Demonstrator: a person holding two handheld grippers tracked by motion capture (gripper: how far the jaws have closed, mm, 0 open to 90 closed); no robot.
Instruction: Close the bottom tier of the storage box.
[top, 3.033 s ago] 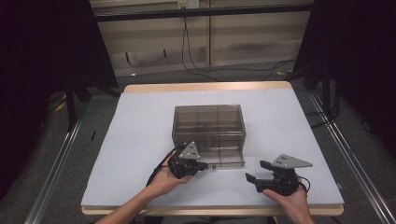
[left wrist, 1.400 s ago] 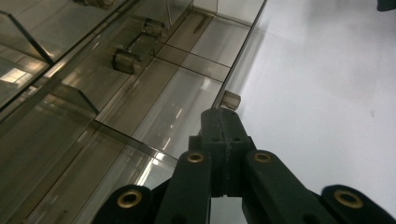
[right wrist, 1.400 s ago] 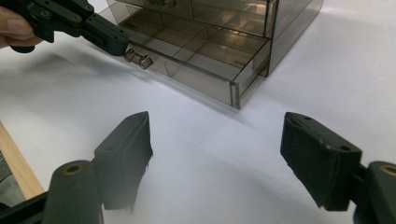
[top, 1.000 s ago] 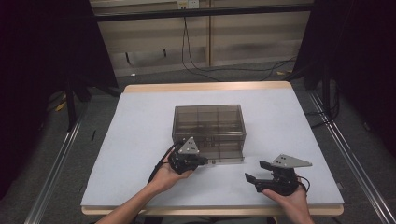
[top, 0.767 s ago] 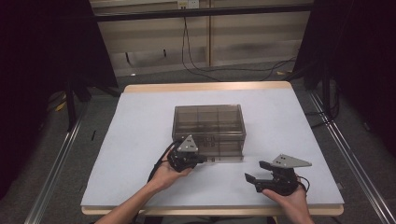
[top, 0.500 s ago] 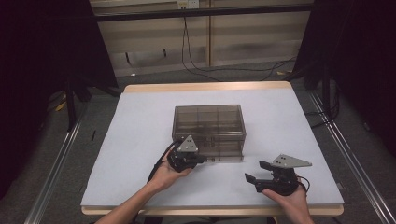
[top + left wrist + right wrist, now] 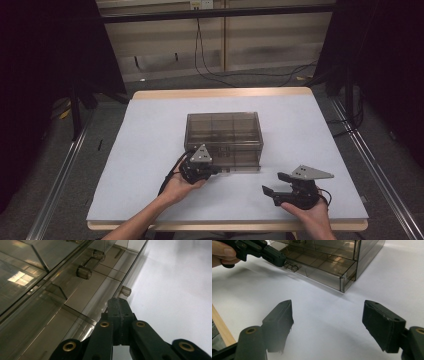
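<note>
Smoky clear drawer box [image 7: 223, 132] mid-counter [image 7: 150, 130]. Left hand-held gripper [image 7: 216, 170] pinched shut on bottom drawer's knob [image 7: 291, 266], drawer slightly out. Right hand-held gripper [image 7: 274, 189] wide open, empty, resting nearby. Risk: unbraced box sliding or knob slipping under pull.

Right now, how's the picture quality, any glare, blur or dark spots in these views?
High view: the white table is evenly lit, its surroundings nearly black. Left gripper view: bright glare patch on the smoky plastic box, the table beyond washed out and soft. Right gripper view: the right gripper looks blurred at the near jaw, and the box is sharper.
</note>
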